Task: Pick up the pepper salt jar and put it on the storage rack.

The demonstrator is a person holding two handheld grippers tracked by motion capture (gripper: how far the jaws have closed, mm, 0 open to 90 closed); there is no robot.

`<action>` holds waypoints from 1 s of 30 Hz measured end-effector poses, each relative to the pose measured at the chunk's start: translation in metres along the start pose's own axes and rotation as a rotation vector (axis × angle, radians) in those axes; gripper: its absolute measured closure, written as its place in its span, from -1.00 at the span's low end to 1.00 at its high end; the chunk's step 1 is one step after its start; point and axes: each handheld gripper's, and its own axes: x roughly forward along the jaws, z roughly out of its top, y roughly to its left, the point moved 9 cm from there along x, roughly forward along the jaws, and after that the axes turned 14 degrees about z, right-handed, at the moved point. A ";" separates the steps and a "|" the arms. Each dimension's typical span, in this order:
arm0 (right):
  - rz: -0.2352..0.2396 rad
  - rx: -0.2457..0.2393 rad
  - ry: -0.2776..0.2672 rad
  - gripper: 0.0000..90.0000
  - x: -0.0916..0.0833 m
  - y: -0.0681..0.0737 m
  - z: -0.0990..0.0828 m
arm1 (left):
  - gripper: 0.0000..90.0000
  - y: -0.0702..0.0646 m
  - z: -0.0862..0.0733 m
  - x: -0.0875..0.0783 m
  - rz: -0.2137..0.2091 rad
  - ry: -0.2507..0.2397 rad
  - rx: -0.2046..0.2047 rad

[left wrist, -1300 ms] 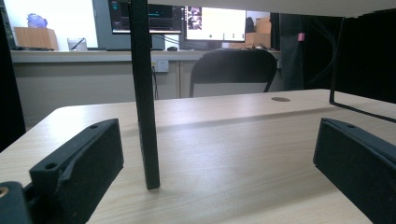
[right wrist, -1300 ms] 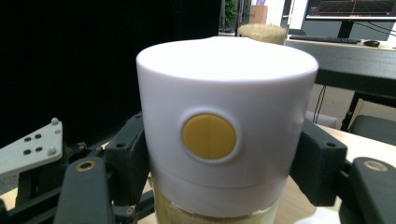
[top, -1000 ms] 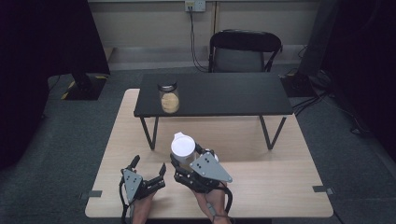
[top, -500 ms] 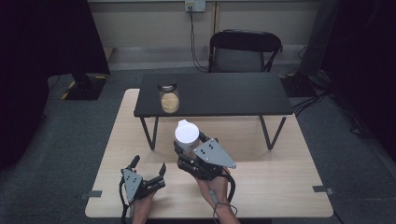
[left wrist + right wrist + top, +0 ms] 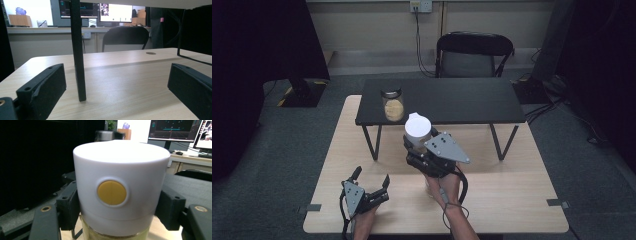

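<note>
My right gripper [image 5: 417, 143] is shut on a jar with a tall white lid [image 5: 417, 127] and holds it in the air above the wooden table [image 5: 507, 200], just in front of the low black table [image 5: 462, 100]. In the right gripper view the white lid [image 5: 120, 165] with its round yellow button [image 5: 111, 192] sits between the two jaws of the right gripper [image 5: 117, 210], and a yellowish jar body shows below it. My left gripper [image 5: 372, 177] rests low on the wooden table at the front left, open, nothing between its jaws [image 5: 115, 87].
A glass jar with a dark lid [image 5: 393, 104] stands on the black table's left end. One thin black leg [image 5: 77, 50] of that table rises right ahead of my left gripper. A black chair [image 5: 474, 52] stands behind the tables.
My right gripper has risen with the white-lidded jar and moved forward toward the black table's front edge. The left gripper has stayed where it was.
</note>
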 end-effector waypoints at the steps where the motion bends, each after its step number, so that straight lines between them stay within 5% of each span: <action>1: -0.005 -0.002 -0.003 -0.33 0.000 -0.002 0.003 | -0.97 0.000 0.000 0.000 0.000 0.000 0.000; 11: -0.042 -0.006 -0.022 -0.33 0.005 -0.022 0.029 | -0.97 0.000 0.000 0.000 0.000 0.001 0.002; 30: -0.089 0.004 -0.008 -0.33 0.033 -0.057 0.050 | -0.97 0.000 0.000 0.000 -0.003 0.000 0.000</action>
